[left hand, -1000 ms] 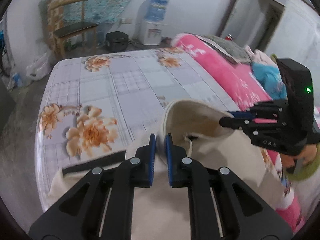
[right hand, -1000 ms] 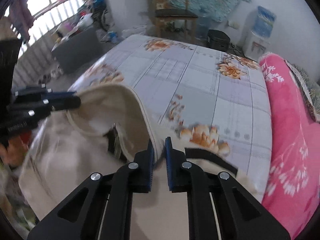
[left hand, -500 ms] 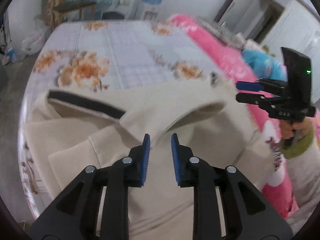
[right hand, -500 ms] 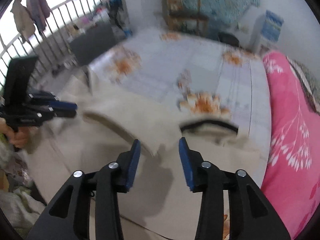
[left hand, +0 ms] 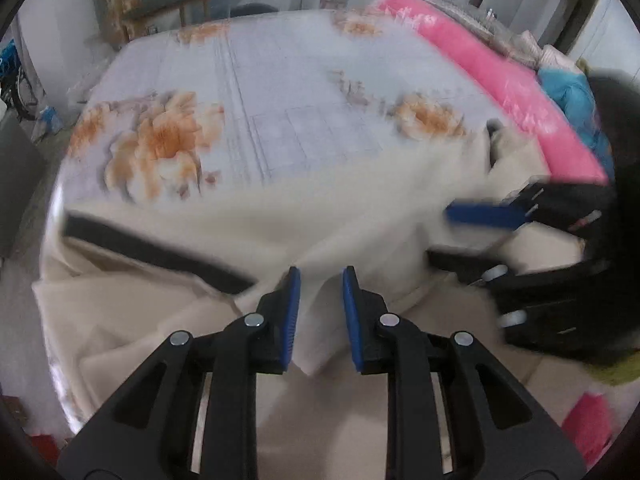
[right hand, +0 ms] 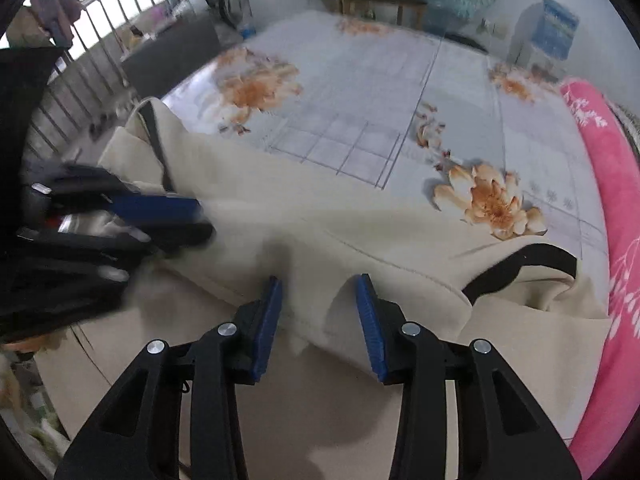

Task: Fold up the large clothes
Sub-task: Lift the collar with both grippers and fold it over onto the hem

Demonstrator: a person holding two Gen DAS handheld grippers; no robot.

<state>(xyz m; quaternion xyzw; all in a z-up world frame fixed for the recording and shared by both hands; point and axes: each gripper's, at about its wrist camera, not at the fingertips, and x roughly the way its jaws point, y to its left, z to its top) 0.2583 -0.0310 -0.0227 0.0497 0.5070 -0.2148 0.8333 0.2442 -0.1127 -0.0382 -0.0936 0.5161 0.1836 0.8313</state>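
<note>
Left wrist view: cream garment (left hand: 224,312) lies spread on the flowered bed (left hand: 280,92), black cuff at 9 o'clock. Left gripper (left hand: 320,316) and right gripper (right hand: 320,320) hover, jaws spread, empty. Soft, floppy and bulky; likely best pinched at hem corners.

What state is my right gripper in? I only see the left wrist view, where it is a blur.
Observer: The right gripper is open; a fold of the cream garment lies between its pads, unclamped.
Operator: What lies to its right?
Observer: A black-trimmed opening of the garment, close to the pink blanket.
Operator: And beyond the left edge of the bed?
Observer: A barred railing with daylight behind it.
</note>
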